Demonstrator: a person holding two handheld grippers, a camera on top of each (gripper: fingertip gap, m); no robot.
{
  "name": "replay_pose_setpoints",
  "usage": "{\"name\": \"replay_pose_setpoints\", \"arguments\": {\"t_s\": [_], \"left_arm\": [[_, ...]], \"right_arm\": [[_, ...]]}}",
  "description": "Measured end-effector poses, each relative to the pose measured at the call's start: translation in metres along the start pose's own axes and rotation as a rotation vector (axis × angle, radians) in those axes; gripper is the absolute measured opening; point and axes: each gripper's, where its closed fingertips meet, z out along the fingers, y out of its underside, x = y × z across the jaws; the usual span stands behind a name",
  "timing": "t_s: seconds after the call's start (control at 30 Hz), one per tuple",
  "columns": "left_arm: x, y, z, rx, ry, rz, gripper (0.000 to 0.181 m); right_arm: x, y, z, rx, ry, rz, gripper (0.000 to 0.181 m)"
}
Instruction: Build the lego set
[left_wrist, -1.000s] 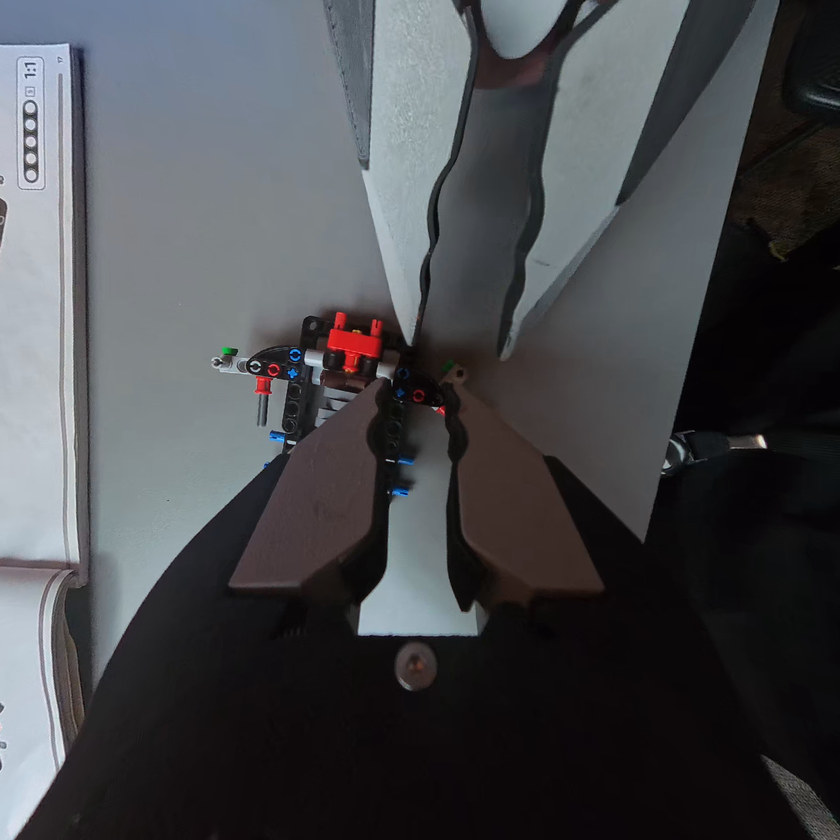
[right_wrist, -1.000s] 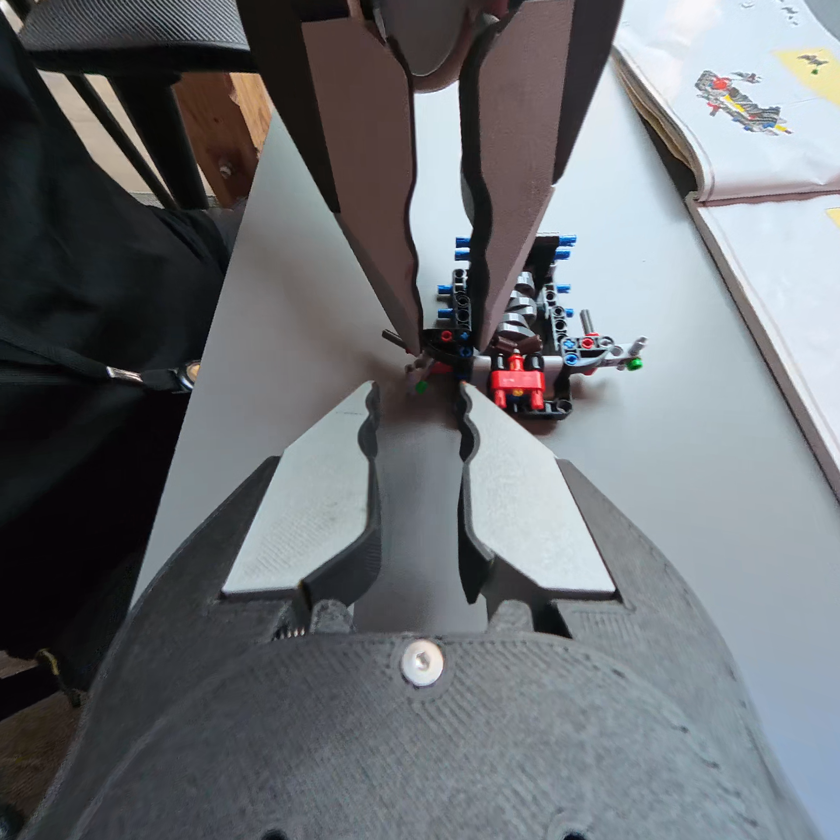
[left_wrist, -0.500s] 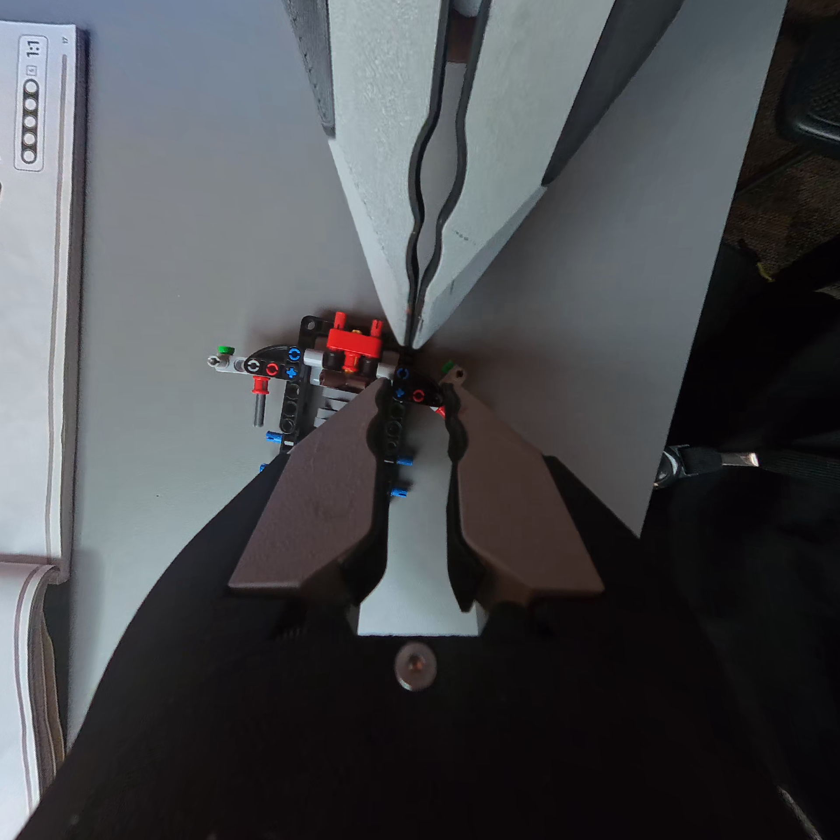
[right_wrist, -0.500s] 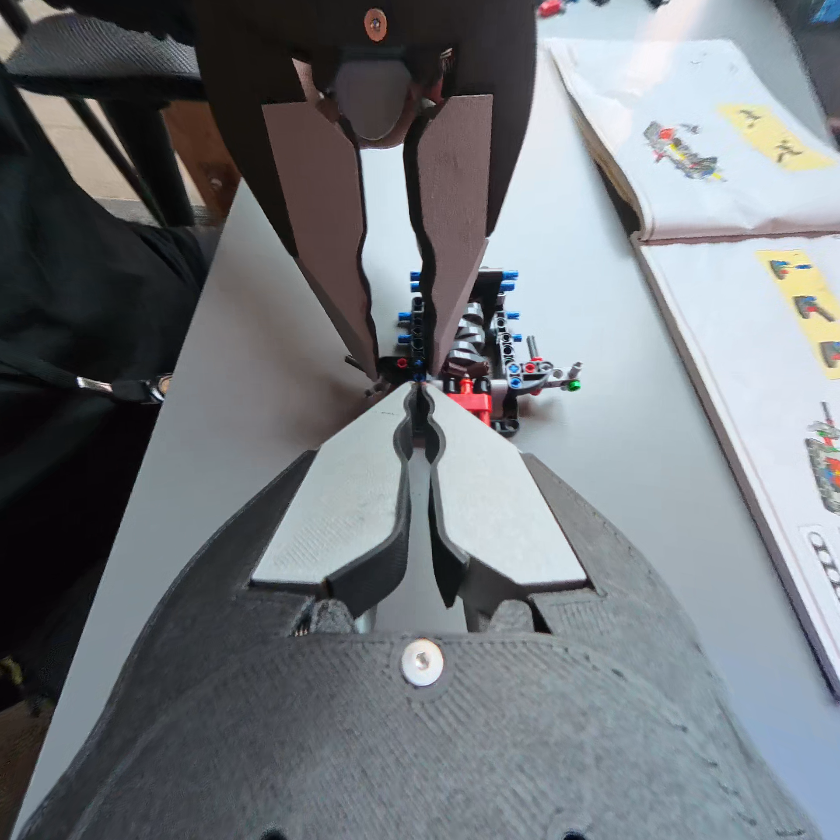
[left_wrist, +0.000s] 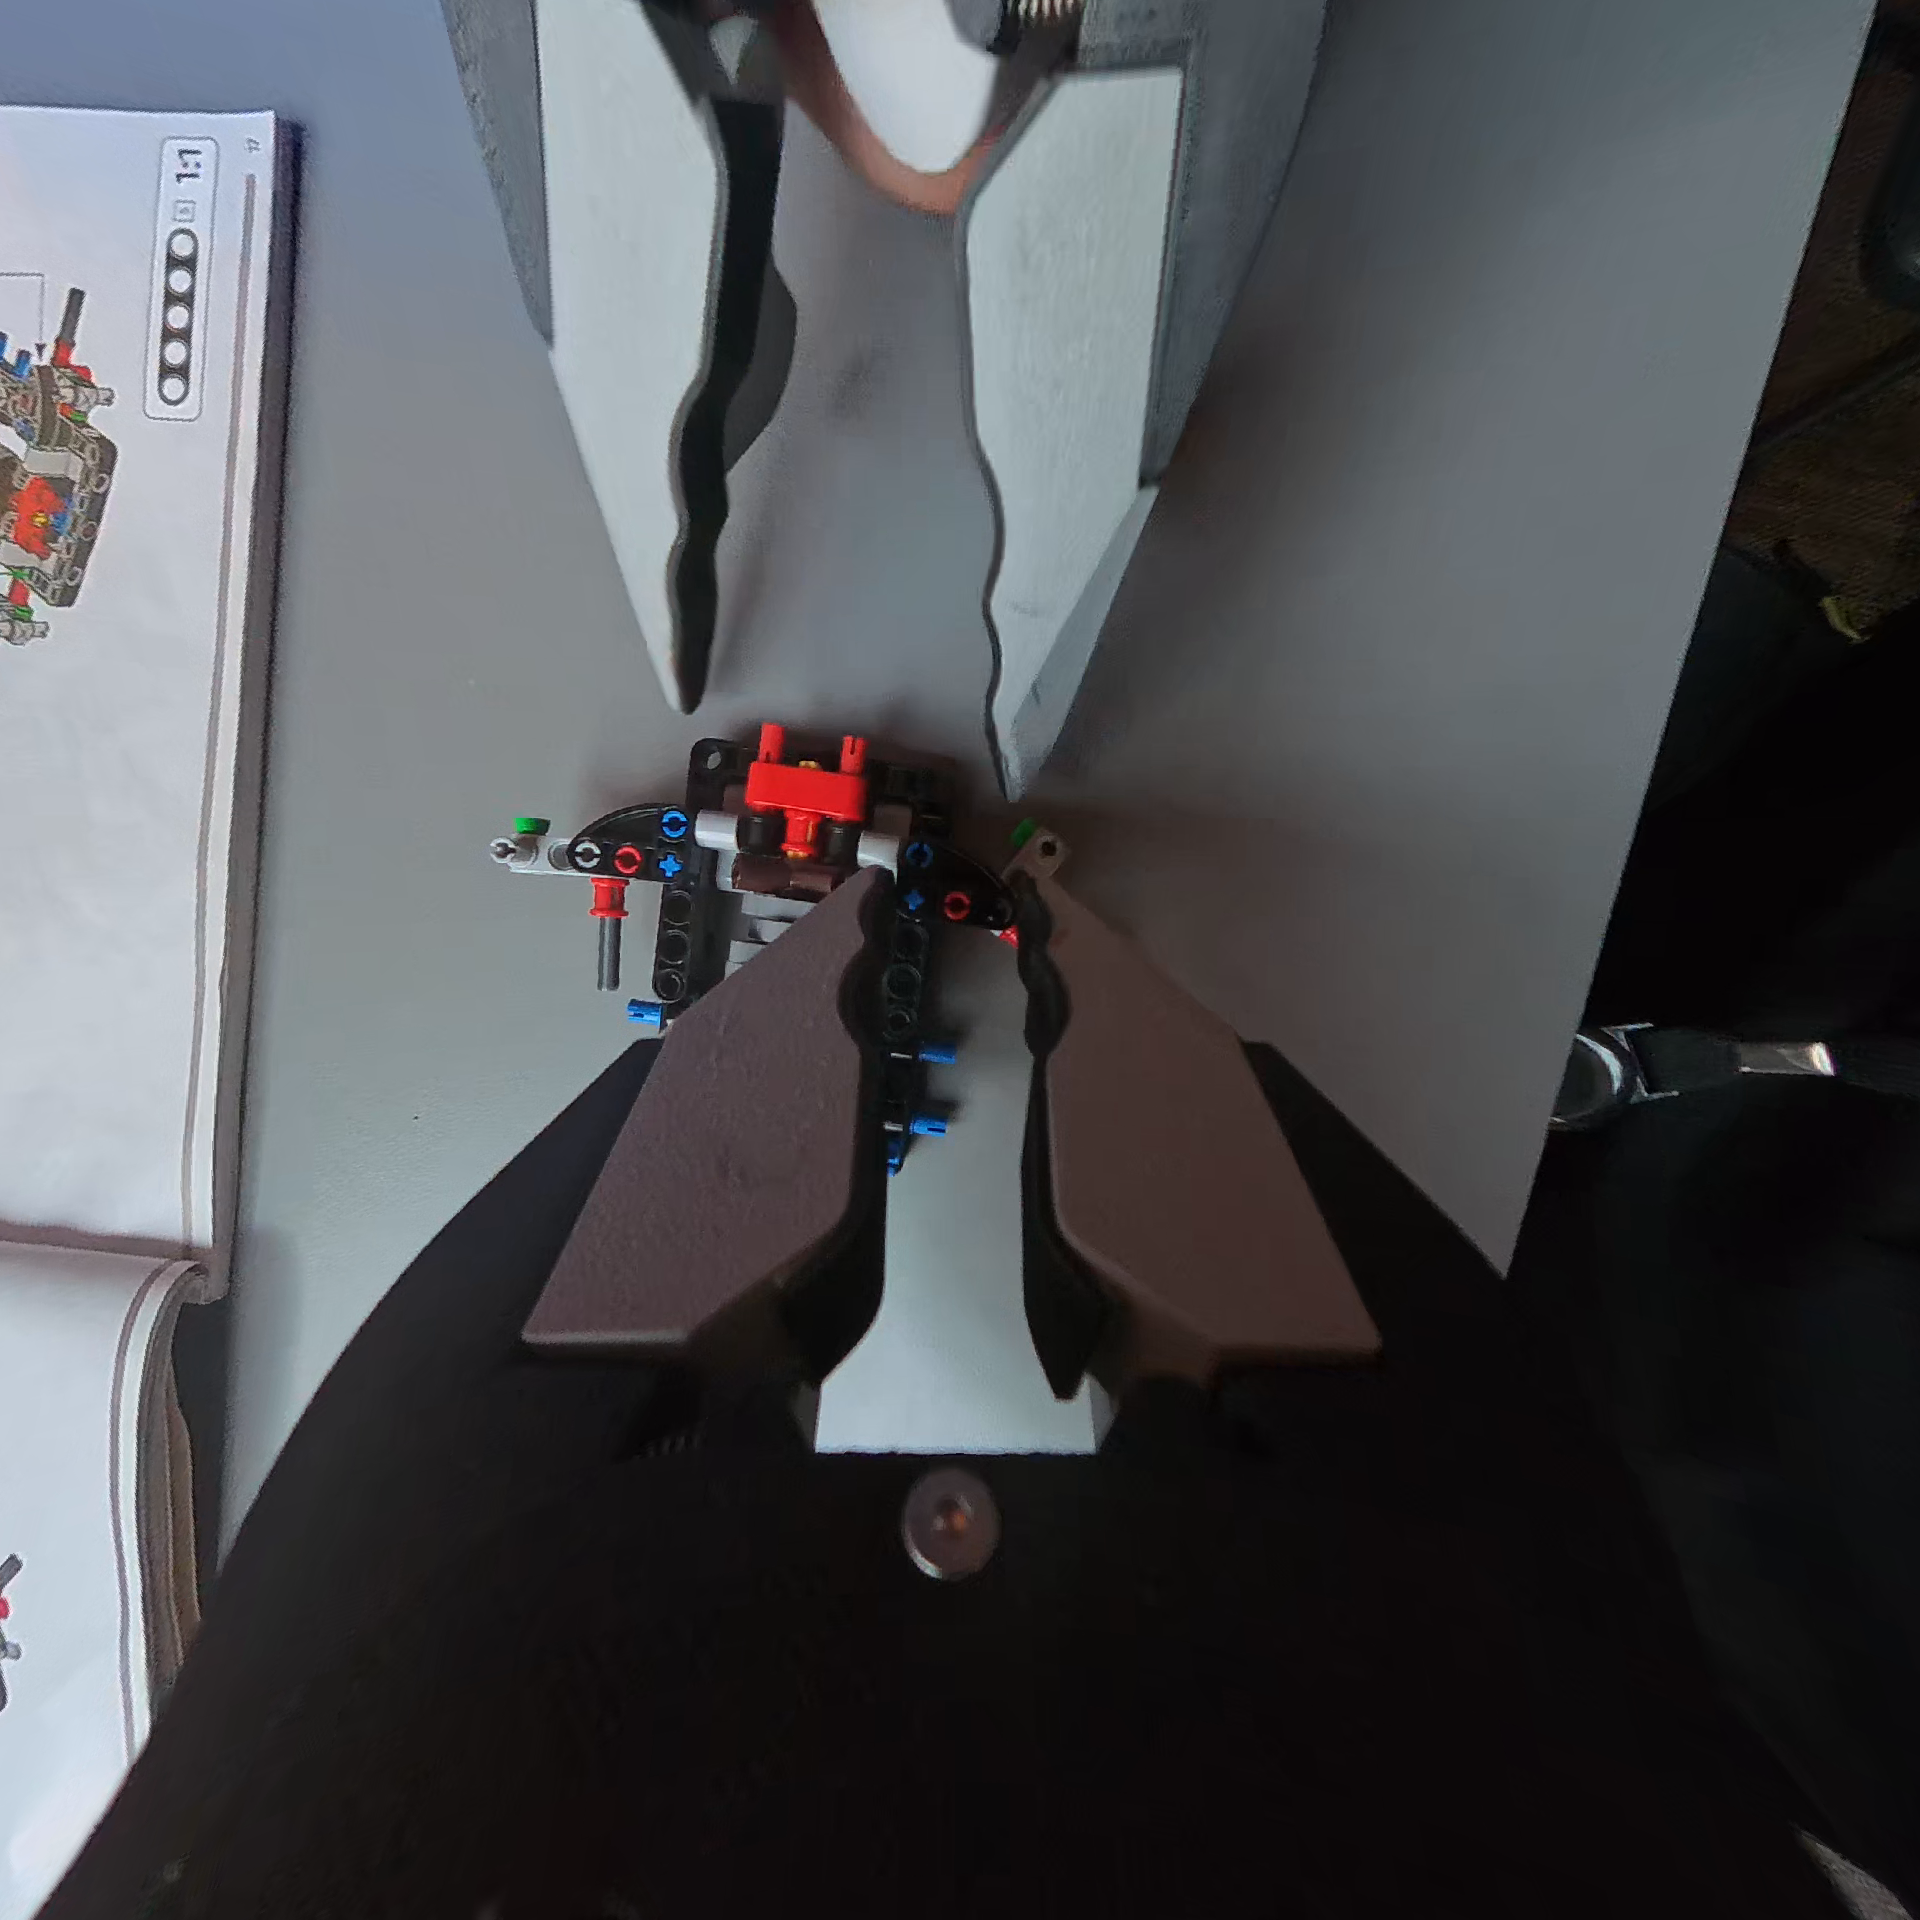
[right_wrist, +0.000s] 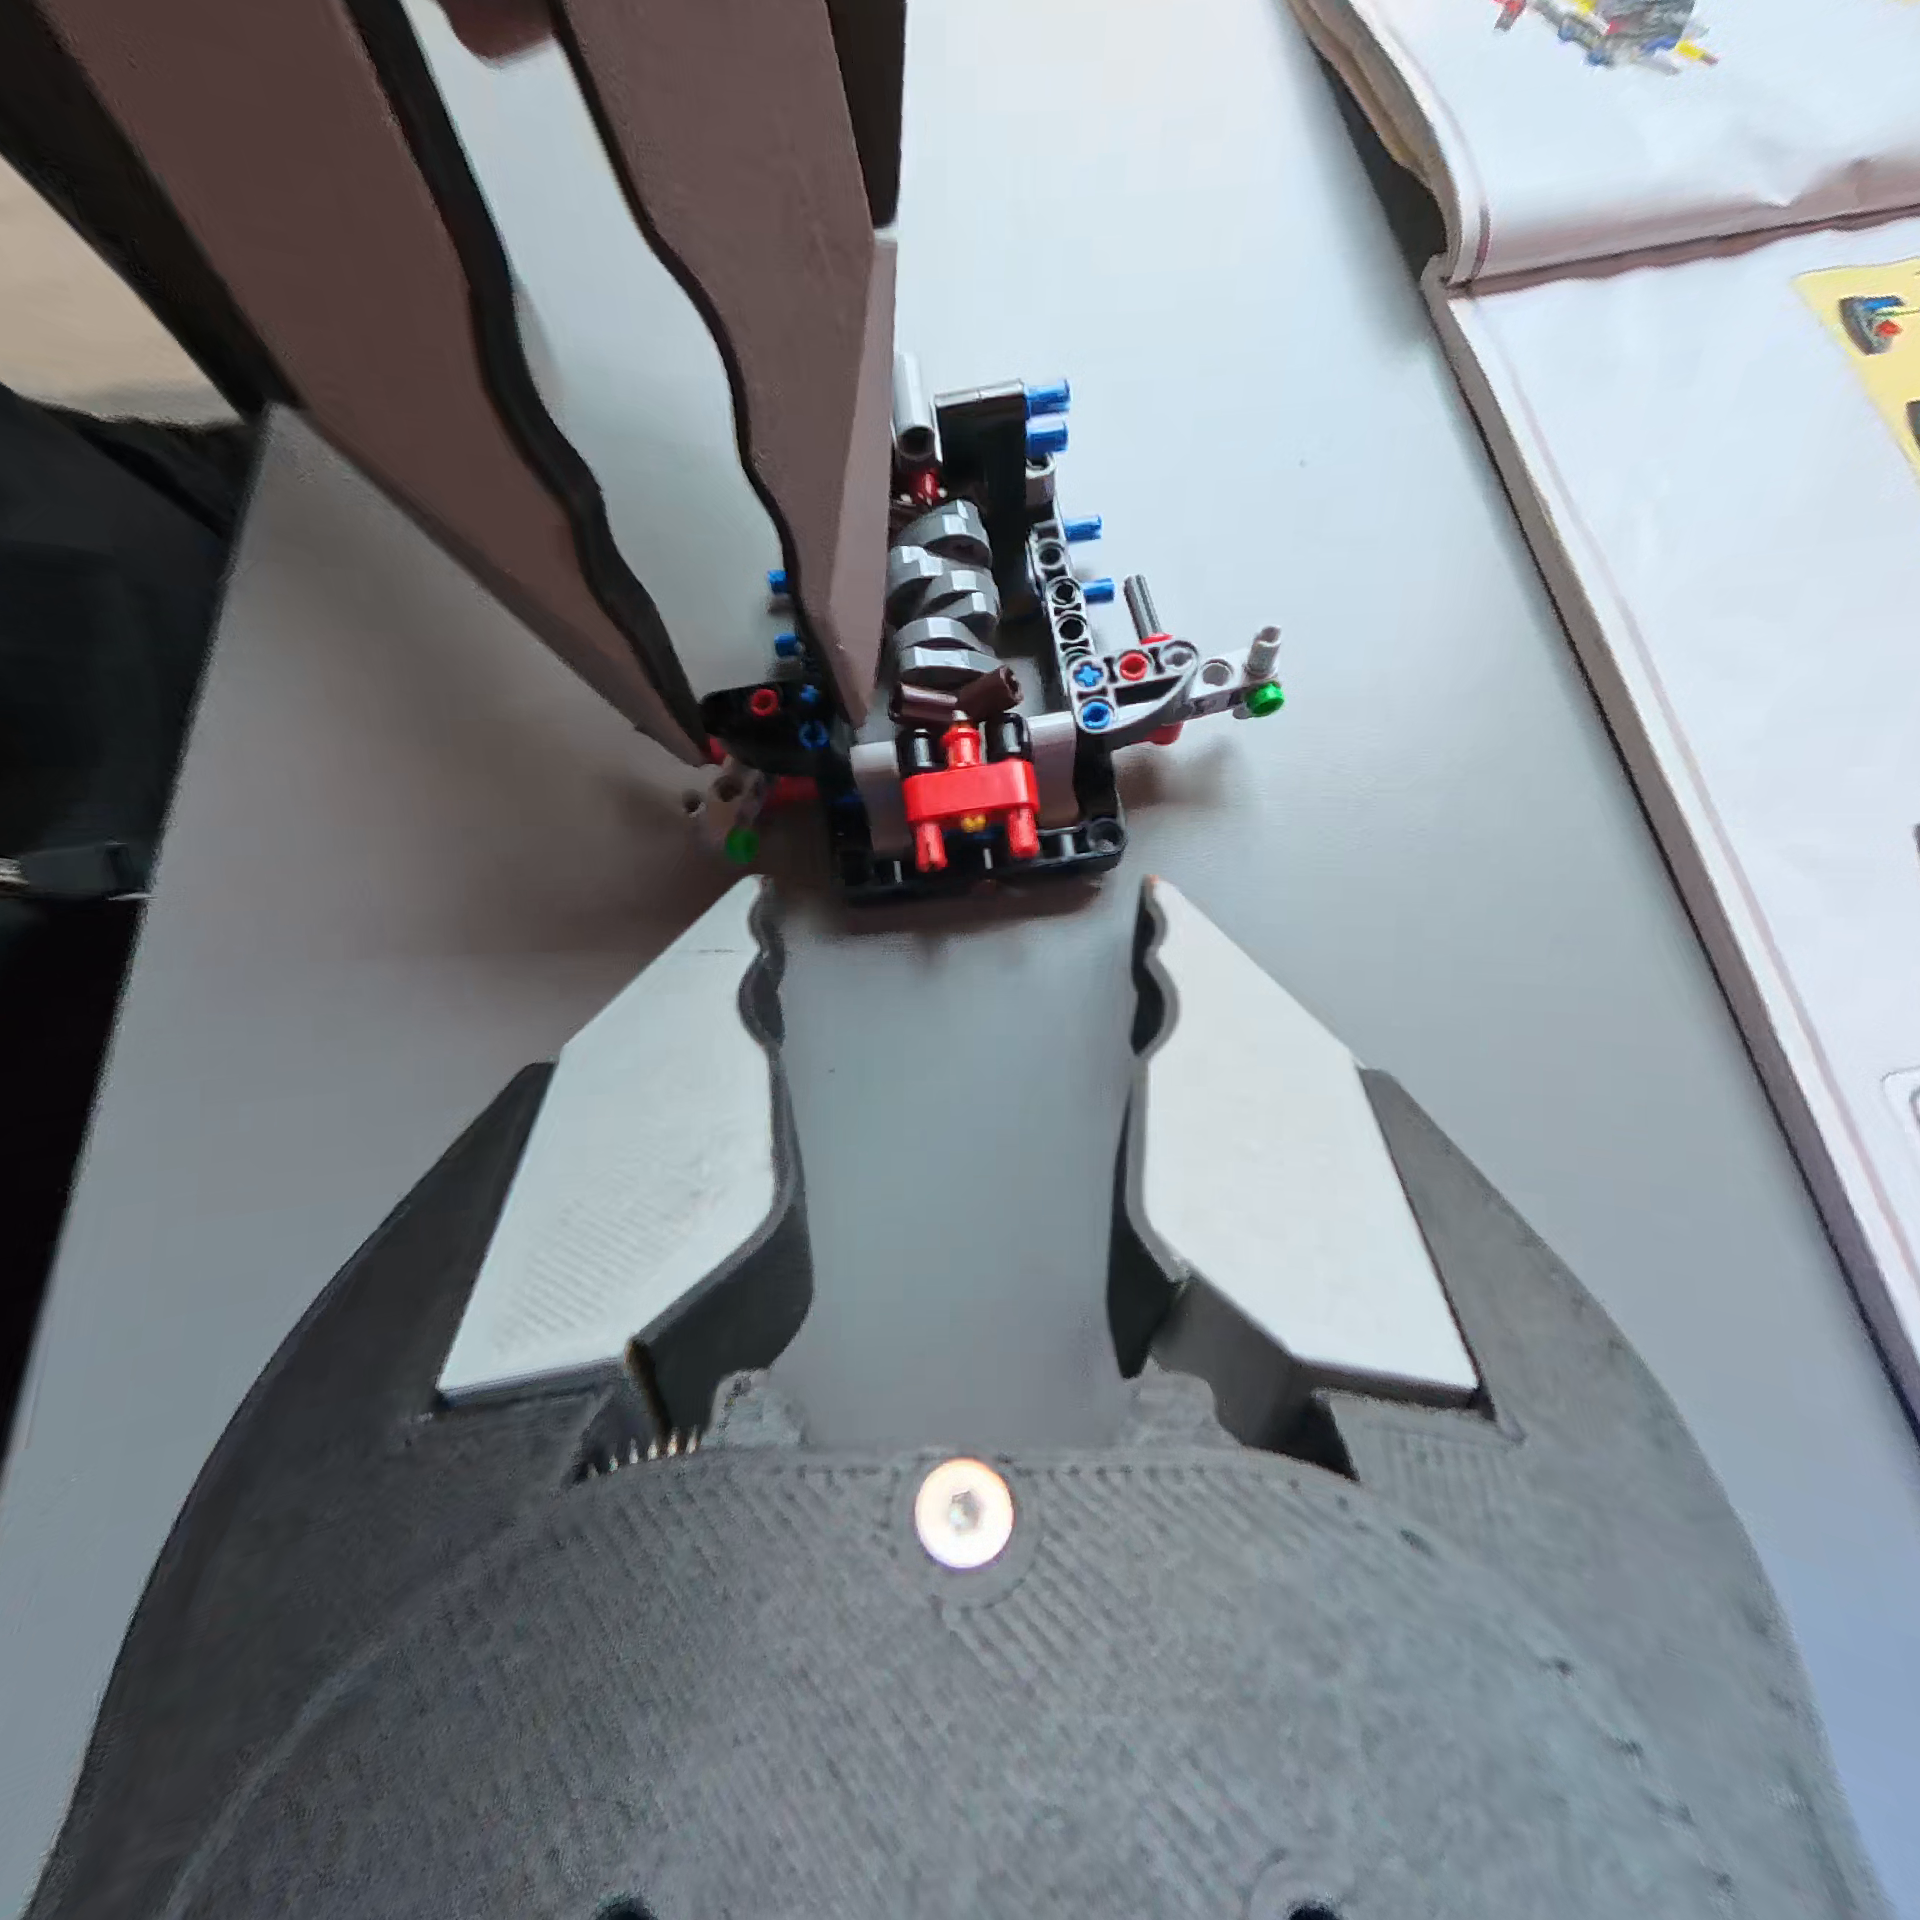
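Grey tabletop (left_wrist: 1299, 644) fills the left wrist view, and on it sits the partly built Technic chassis (left_wrist: 800, 862): a black frame with a red connector block (left_wrist: 805, 787) at its far end, blue pins along the side beams, and a curved black arm with a green-tipped stub (left_wrist: 530, 828) reaching out to the left. The left gripper (left_wrist: 951, 894), brown-fingered, has its fingers straddling the right side beam, a gap showing beside the beam, so whether they truly pinch it I cannot tell. Opposite, the right gripper (left_wrist: 847, 748) hangs with its pale grey fingers spread wide, tips just short of the model. An instruction booklet (left_wrist: 114, 727) lies open at the left edge. In the right wrist view the right gripper (right_wrist: 951, 888) is spread wide and holds nothing, its tips just shy of the frame's near end and of the red connector block (right_wrist: 968, 795). Here the chassis (right_wrist: 982, 665) shows a dark grey crankshaft-like stack (right_wrist: 940, 592) inside the frame, with the brown fingers (right_wrist: 821, 540) of the other gripper coming down on its left beam. A small grey piece with a green stud (right_wrist: 738, 821) sits at the left corner; whether it is attached I cannot tell. By my judgement the build is early: only a core frame exists, and no wheels or body panels show.
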Motion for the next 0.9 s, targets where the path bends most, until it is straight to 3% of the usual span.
{"name": "replay_pose_setpoints", "arguments": {"t_s": [0.07, 0.23, 0.33, 0.7, 0.83, 0.9], "left_arm": [[0.0, 0.0, 0.0, 0.002, -0.002, -0.004, 0.02], [-0.003, 0.004, -0.002, -0.007, -0.039, 0.012, 0.02], [-0.004, 0.004, -0.002, -0.01, -0.028, 0.01, 0.02], [-0.001, 0.009, -0.003, -0.154, 0.057, -0.047, 0.02], [-0.002, 0.006, 0.0, -0.1, 0.101, -0.114, 0.02], [-0.002, 0.006, 0.0, -0.095, 0.056, -0.091, 0.02]], "right_arm": [[0.006, 0.001, 0.011, -0.04, 0.015, -0.036, 0.073], [0.005, -0.006, 0.018, -0.024, -0.022, -0.071, 0.057], [0.006, -0.006, 0.019, -0.023, -0.027, -0.081, 0.057], [0.002, -0.006, 0.02, -0.036, -0.002, -0.054, 0.057], [0.003, -0.005, 0.018, -0.024, 0.006, -0.036, 0.057], [0.003, -0.005, 0.018, -0.018, 0.013, -0.035, 0.057]]}}
